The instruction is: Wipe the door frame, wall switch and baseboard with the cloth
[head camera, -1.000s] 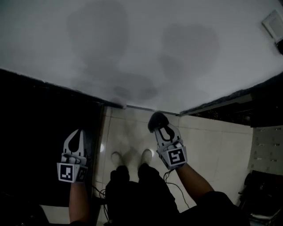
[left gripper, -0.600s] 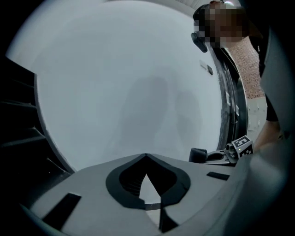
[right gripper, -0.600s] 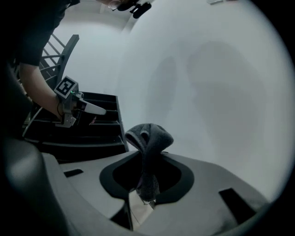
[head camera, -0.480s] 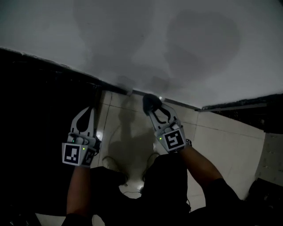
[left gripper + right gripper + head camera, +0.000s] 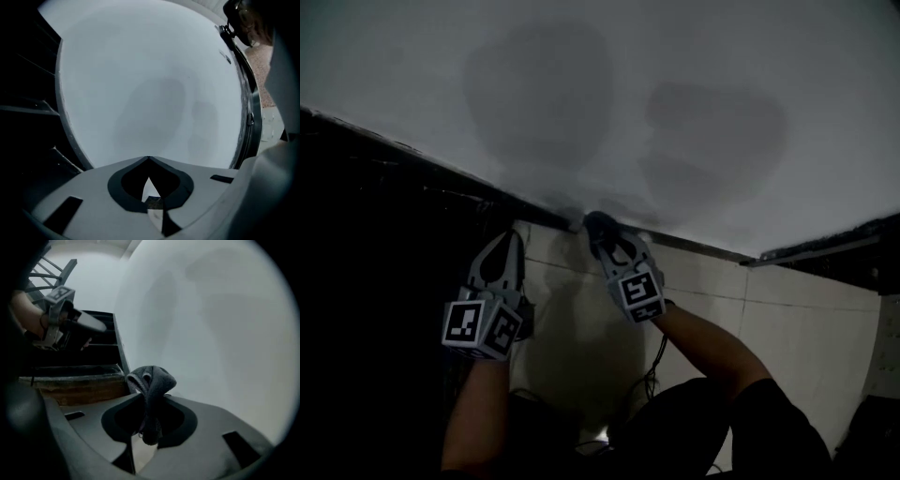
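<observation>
In the head view my right gripper (image 5: 600,228) is shut on a dark grey cloth (image 5: 598,223), and the cloth's bunched end presses against the foot of the white wall (image 5: 694,84), where a thin baseboard strip (image 5: 694,247) runs. The right gripper view shows the cloth (image 5: 151,379) pinched between the jaws of the right gripper (image 5: 149,398), just in front of the wall and beside a dark door-frame edge (image 5: 120,348). My left gripper (image 5: 508,240) hovers shut and empty to the left, by the dark doorway; its tips (image 5: 148,159) meet facing the wall.
Pale floor tiles (image 5: 787,319) spread to the right. A dark opening (image 5: 375,281) fills the left. A darker baseboard section (image 5: 825,249) runs at the far right. A cable (image 5: 654,361) hangs near my legs. A brown ledge (image 5: 79,391) lies left of the cloth.
Both grippers have moved forward to the foot of the wall. The cloth in the right gripper has gone from above the tiles to the wall's bottom edge near the dark corner.
</observation>
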A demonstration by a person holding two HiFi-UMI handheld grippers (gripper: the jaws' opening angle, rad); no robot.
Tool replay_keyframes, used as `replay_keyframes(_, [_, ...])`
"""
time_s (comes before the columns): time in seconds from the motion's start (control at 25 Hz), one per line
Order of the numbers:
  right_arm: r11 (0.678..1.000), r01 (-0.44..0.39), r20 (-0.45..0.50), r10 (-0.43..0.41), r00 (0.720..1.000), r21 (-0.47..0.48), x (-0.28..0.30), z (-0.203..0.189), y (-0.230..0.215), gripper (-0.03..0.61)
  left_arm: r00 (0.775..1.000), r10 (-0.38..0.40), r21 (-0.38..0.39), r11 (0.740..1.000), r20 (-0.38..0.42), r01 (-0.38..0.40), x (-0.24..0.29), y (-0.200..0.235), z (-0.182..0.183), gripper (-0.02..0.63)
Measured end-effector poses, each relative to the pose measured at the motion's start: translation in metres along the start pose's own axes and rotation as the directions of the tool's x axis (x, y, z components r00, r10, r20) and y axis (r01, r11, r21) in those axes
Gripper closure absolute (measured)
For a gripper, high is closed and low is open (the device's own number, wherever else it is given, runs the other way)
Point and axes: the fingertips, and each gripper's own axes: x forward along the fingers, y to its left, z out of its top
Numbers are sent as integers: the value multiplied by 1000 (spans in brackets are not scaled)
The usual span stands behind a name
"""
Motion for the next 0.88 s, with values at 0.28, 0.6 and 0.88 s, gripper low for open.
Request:
replay_keyframes(0.28, [997, 65, -89, -67, 994, -29, 54, -75, 13, 494, 989, -78, 63, 994, -122, 86, 4, -19, -22, 621])
replay_keyframes(0.6, [978, 180, -126, -167, 978, 101, 91, -105, -10, 494, 981, -86, 61, 993, -174, 98, -3, -29, -22, 621])
replay_keyframes(0.88, [985, 173, -111, -172, 979, 2, 95, -109, -9, 494, 979, -133, -7, 991, -157, 134, 1, -37, -25, 621])
